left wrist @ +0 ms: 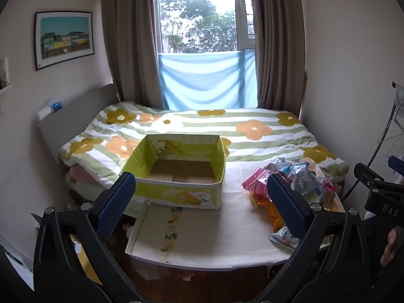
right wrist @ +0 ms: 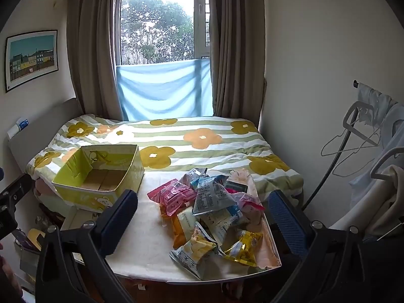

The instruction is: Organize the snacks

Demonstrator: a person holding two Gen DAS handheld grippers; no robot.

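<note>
Right now I am holding the left gripper [left wrist: 199, 197] spread wide and empty over the table [left wrist: 202, 227], facing the empty box [left wrist: 176, 174] at its far left, while the right gripper [right wrist: 202, 214] is gaping equally wide, gripping nothing, above the snacks [right wrist: 214, 212] piled on the right side.

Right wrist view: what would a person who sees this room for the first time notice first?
Probably the heap of colourful snack packets, piled on the right part of the small white table that stands against the bed. Next, the green cardboard box on the table's left far corner, open and with nothing visible inside. Behind them lie the flowered striped bedspread and the bright window between brown curtains.
</note>
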